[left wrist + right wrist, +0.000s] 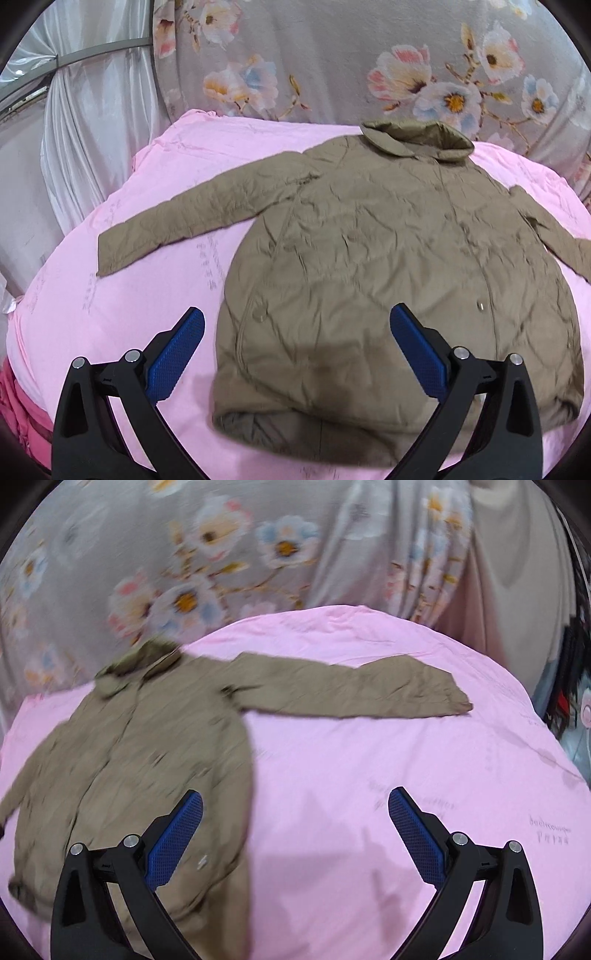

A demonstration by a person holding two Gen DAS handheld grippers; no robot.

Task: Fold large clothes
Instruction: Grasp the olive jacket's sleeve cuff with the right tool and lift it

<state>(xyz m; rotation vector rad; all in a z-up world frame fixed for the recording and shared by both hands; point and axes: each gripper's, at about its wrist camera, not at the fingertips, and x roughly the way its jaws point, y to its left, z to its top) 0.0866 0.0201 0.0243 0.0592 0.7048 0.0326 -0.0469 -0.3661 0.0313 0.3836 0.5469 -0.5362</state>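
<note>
Both the left gripper [297, 328] and right gripper [295, 810] hang spread and empty above the khaki coat [388, 266], spread flat on the pink bedcover [147, 314]. It looks soft, probably light; grab a sleeve cuff [454, 698].

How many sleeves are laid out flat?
2. One sleeve extends from the jacket toward the left edge of the pink sheet; the other sleeve extends right. None folded yet.

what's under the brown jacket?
The brown jacket lies spread flat on a pink sheet, which shows all around it and beneath both sleeves. Whatever lies directly beneath the jacket body is covered. Left gripper and right gripper hang open above.
</note>
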